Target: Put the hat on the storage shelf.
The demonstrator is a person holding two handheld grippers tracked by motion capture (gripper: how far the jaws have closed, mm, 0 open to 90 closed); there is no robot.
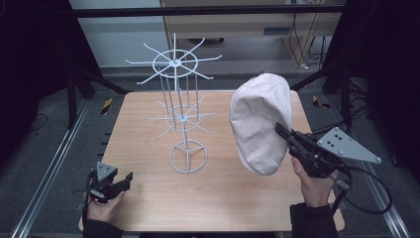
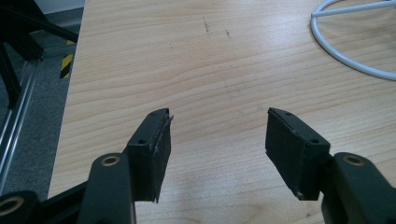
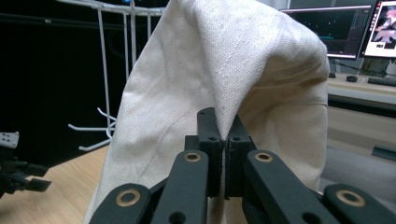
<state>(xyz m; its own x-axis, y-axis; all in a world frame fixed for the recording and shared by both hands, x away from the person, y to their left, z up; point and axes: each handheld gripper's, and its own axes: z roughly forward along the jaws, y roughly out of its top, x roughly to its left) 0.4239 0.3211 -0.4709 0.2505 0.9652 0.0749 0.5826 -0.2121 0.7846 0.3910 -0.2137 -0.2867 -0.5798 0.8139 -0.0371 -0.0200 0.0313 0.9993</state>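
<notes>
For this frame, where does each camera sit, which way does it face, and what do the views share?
High view: above the person's side, looking down on the table; both hands and forearms show.
Left gripper view: on the left hand-held gripper, jaws apart, facing bare tabletop.
Right gripper view: on the right hand-held gripper, jaws clamping the cap.
Shared: the wire rack.

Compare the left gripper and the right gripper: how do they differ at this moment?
The left gripper has its jaws wide apart and holds nothing; the right gripper is shut on the cream cap. The left gripper sits low at the table's near edge; the right gripper is raised, lifting the cap. Both are black and hand-held.
</notes>
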